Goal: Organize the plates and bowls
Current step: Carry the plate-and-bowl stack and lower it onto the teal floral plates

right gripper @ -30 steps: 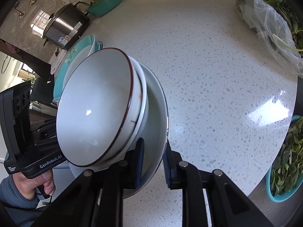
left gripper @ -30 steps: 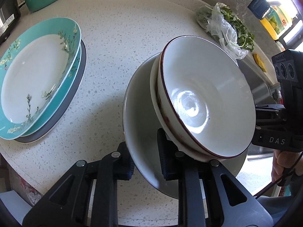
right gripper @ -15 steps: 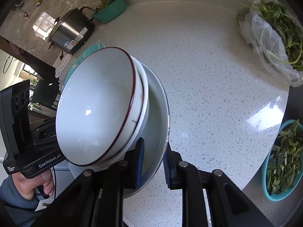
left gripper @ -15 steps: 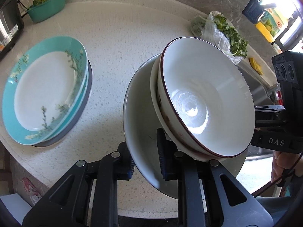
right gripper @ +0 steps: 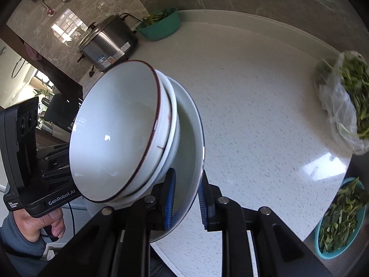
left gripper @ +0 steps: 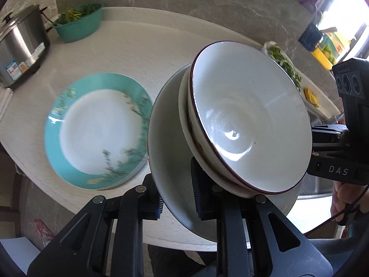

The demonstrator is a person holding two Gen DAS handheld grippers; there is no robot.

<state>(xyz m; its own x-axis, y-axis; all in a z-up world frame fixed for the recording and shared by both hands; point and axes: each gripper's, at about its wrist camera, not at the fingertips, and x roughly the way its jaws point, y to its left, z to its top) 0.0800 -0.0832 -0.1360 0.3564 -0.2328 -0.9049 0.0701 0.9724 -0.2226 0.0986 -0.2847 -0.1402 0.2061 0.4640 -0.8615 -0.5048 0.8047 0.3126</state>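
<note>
rice cooker (left gripper: 19, 46): sits way over at the left end of your white speckled counter (left gripper: 143, 46), lid on, up against the stone wall.

green basin (left gripper: 78, 24): right beside the cooker, leafy greens inside.

teal floral plate (left gripper: 96, 130): lies flat on the counter, just left of the stack you're holding. The left view is too blurry to tell whether another plate sits under it.

left gripper (left gripper: 176, 196): narrow gap, pads clamped on the near rim of the big white plate (left gripper: 170, 168), one pad on each face.

the stack: that plate is up off the counter and tilted, with two nested white bowls on it; the top red-rimmed bowl (left gripper: 249, 124) is glossy inside.

right gripper (right gripper: 185, 198): same deal, blue pads pinching the plate's opposite rim, so you've got it from both sides.

bagged greens (right gripper: 346, 101): on the counter off to the right.

teal basket (right gripper: 341, 219): more leaves, at the counter's right edge.
</note>
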